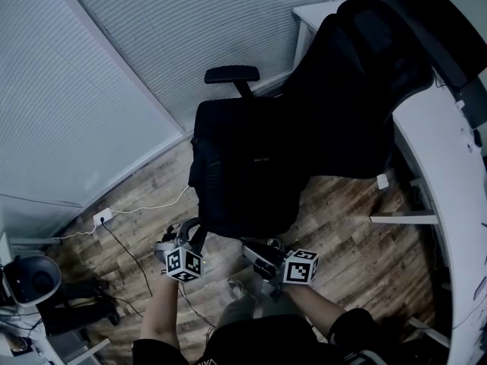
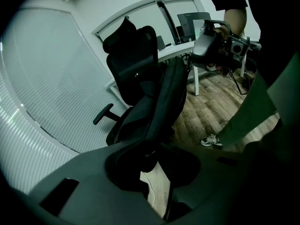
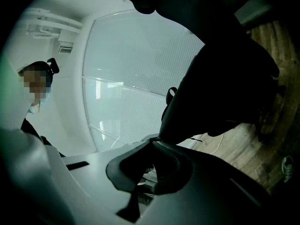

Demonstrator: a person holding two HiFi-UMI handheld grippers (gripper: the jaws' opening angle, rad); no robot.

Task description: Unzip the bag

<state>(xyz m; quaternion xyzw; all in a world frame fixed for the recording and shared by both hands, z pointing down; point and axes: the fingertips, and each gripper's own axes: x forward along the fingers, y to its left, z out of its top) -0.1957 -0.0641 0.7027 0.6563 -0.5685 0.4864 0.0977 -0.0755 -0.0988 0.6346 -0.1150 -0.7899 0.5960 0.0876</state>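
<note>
Black bag [image 1: 243,166] stood on the chair [image 1: 232,74] seat, leaning on its back. Left gripper [image 1: 185,238], jaws narrow, pinched bag fabric at the chair's front edge. Right gripper [image 1: 257,251], just beside it, was closed tight at the bag's rim (pull tab too dark to see). Step, prob.: start of unzipping. Next: steady pull along the zip w/ left bracing.
</note>
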